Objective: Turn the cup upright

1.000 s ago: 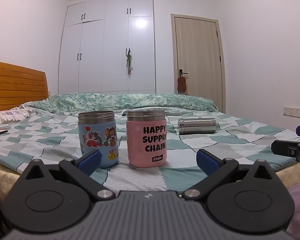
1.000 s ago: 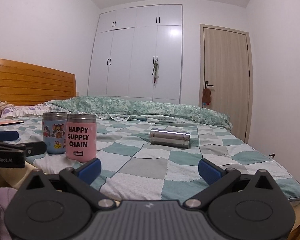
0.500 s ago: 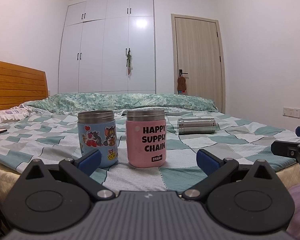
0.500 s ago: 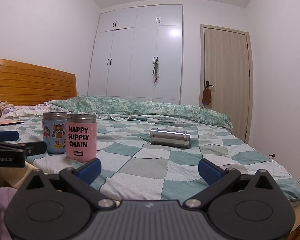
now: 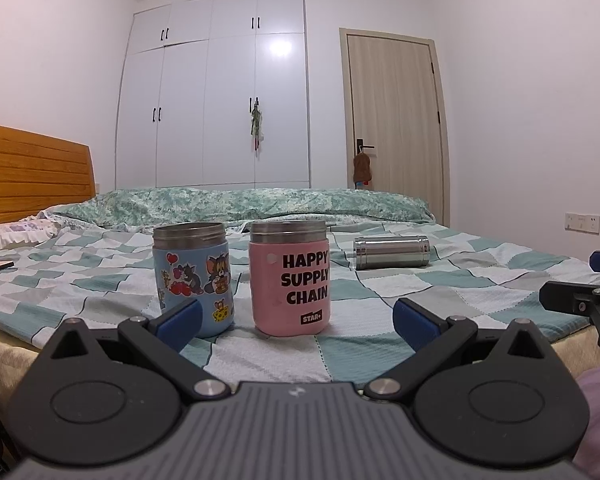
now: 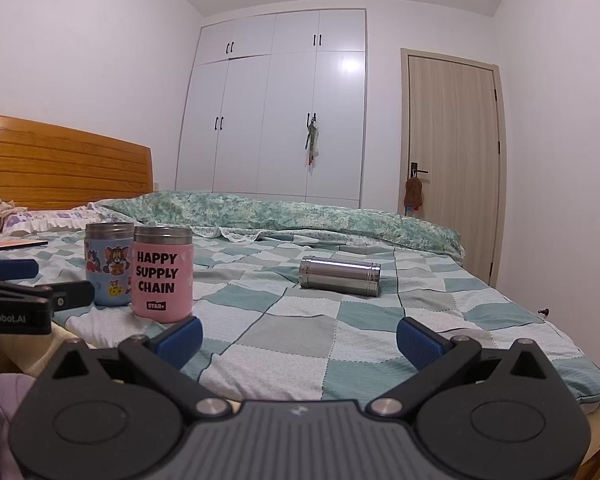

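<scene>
Left gripper [image 5: 295, 316] spread wide, blue pads apart with nothing between them, held low at the near edge of the bed [image 5: 440, 292]; right gripper [image 6: 300, 334] likewise agape, clamping nothing, poised at the same edge further along. Steel cup [image 6: 340, 275] on its side on the checked teal-and-white bedspread [image 6: 300, 332], long axis running left to right, well apart from both grippers and off to the right of the two standing cups; seen too from the left wrist [image 5: 392, 253]. Blue cartoon-sticker cup [image 5: 193, 278] upright, just beside the pink cup [image 5: 289, 278] lettered HAPPY SUPPLY CHAIN, also upright; whether the two touch, impossible to tell. Green patterned quilt [image 6: 283, 214] bunched along the far side; wooden headboard [image 6: 59, 160] to the left; white wardrobe [image 6: 283, 108] and pale door [image 6: 452, 148] behind.
</scene>
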The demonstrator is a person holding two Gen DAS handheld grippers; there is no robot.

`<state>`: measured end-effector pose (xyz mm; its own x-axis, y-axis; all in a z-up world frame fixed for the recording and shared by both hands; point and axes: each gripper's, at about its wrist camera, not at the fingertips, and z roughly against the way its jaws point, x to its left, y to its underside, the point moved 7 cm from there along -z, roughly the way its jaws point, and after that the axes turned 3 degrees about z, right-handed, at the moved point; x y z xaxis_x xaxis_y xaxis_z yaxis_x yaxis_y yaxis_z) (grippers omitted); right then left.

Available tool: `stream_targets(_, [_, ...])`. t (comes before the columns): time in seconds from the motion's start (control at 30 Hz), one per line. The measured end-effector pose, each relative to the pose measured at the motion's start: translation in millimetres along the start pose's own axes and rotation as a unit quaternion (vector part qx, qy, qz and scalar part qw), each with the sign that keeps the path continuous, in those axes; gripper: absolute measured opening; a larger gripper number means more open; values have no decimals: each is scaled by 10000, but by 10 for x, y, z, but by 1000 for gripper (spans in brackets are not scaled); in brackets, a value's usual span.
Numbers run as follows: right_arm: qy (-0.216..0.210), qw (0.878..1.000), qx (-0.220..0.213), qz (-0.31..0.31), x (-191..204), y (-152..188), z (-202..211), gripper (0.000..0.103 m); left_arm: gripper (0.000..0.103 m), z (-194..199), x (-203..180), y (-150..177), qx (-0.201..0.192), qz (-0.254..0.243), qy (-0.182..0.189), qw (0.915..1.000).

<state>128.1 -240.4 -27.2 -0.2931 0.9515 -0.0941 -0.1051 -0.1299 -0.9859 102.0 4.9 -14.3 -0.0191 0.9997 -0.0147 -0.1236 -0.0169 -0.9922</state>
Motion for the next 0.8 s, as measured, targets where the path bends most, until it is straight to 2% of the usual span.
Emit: stream_targets(0.8, [20,10000,14,12,-19,11,19,103,103,-4,0,-4,1,-24,-7,10000])
